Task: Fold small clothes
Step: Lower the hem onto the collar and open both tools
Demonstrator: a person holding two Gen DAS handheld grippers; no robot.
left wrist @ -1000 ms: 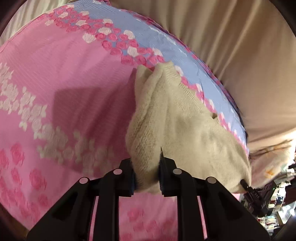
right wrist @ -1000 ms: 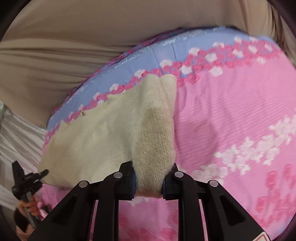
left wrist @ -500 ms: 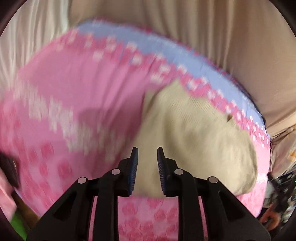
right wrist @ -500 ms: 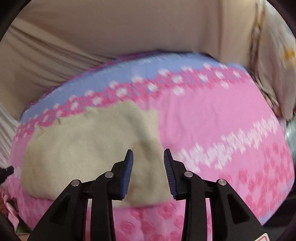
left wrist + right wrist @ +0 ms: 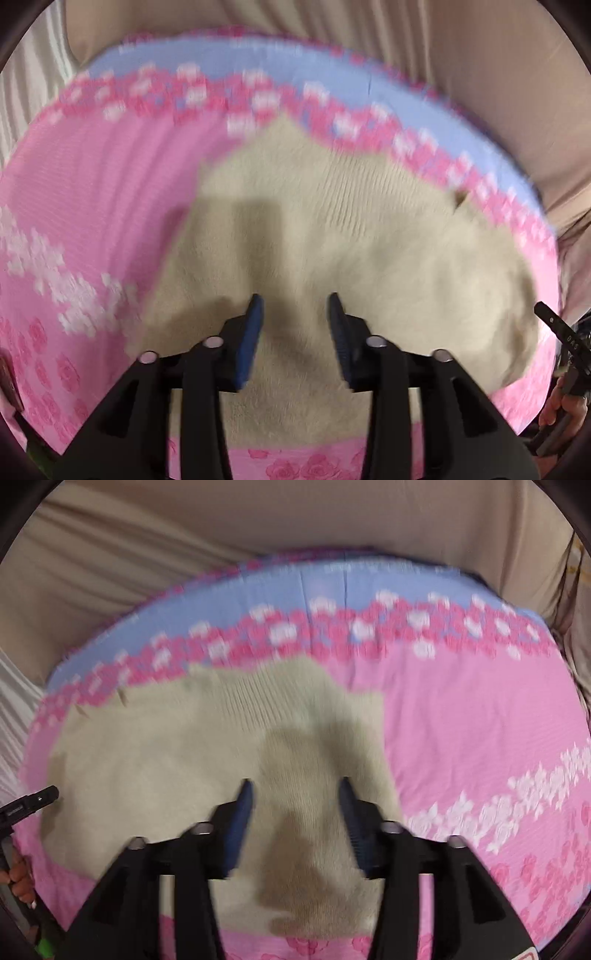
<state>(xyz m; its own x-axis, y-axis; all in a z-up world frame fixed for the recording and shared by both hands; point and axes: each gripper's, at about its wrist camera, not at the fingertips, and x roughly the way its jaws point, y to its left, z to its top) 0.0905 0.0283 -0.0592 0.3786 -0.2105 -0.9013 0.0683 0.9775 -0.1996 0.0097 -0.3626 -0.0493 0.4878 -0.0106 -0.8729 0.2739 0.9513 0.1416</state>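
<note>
Closest to the lens in the left wrist view is the left gripper (image 5: pixel 294 306): its jaws are spreading apart right now, blue pads (image 5: pixel 249 343) facing each other with nothing pinched, just the cream knit garment (image 5: pixel 369 251) lying below the gap. Same deal on the other side. The right gripper (image 5: pixel 295 790) is also opening up, nothing clamped, and the knit (image 5: pixel 184 760) sits flat underneath it.

The knit looks folded, with a thicker layer running down the middle-right of it in the right wrist view, and it's lying on the pink floral bedsheet (image 5: pixel 92 192). Both views are pretty motion-blurred, so I can't make out the edges cleanly. The grippers throw dark shadows on the knit right in front of the fingers.

Off to the sides, you can catch each tool in the other's camera. At the right edge of the left view there's a black tip with a hand (image 5: pixel 561 402) wrapped around the handle, just past the garment's corner. At the left edge of the right view, another black tip and some fingers (image 5: pixel 16 880), also right by the garment's edge.

Further out, the sheet turns into a band of pink and white roses, then a light blue border (image 5: pixel 332 583). Beyond that is beige draped fabric (image 5: pixel 184 524) filling the whole back, plus some white pleated cloth (image 5: pixel 22 85) at the far left.
</note>
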